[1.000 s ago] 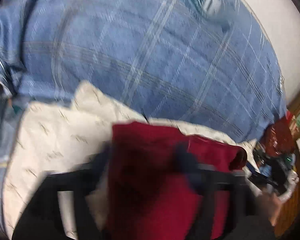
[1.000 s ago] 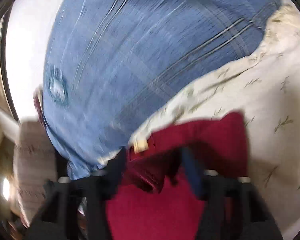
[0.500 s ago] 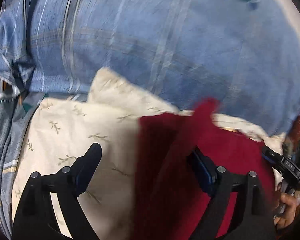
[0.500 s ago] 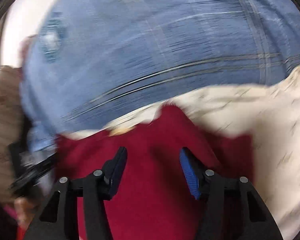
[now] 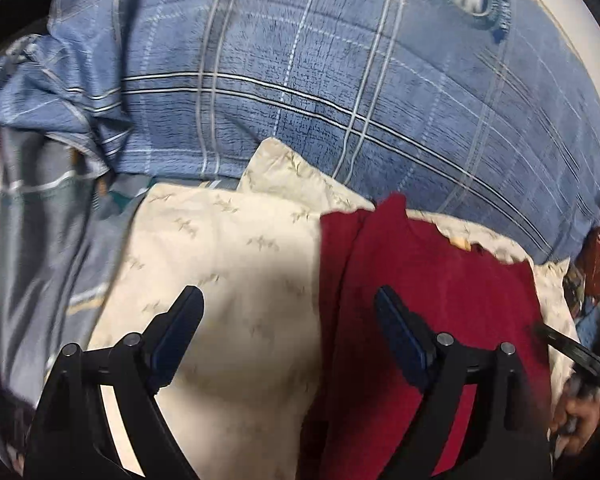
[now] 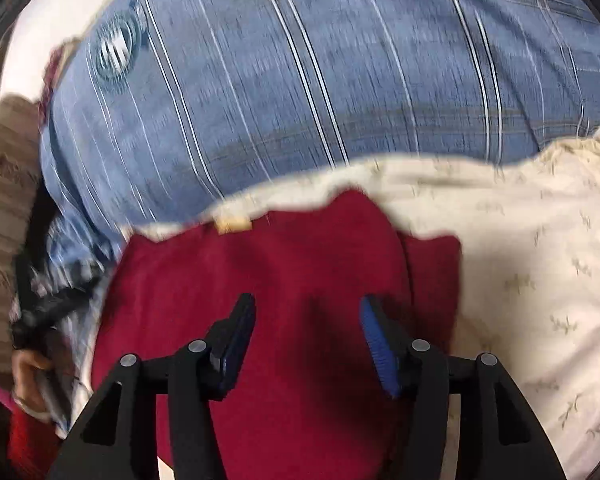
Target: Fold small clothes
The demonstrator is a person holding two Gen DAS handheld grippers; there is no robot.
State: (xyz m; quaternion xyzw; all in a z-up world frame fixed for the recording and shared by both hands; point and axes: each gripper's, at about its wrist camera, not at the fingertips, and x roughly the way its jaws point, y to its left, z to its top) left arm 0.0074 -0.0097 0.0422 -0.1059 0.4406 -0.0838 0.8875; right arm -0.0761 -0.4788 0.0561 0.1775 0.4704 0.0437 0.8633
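A dark red garment [image 5: 432, 292] lies folded flat on a cream cloth with a small leaf print [image 5: 228, 264]. In the right wrist view the red garment [image 6: 292, 264] fills the lower middle, with a small tan label at its far edge. My left gripper [image 5: 288, 304] is open and empty above the garment's left edge, one finger over the cream cloth, the other over the red fabric. My right gripper [image 6: 308, 312] is open and empty just above the middle of the red garment.
A blue plaid bedsheet [image 5: 340, 80] covers the bed behind the cream cloth [image 6: 520, 264]. Rumpled blue and grey bedding [image 5: 40, 160] lies at the left. The other handheld gripper and hand [image 5: 576, 380] show at the right edge. A white wall is beyond the bed.
Both grippers were shut on the red garment one second ago; they let go and opened. The garment now lies flat and both grippers have drawn back a little.
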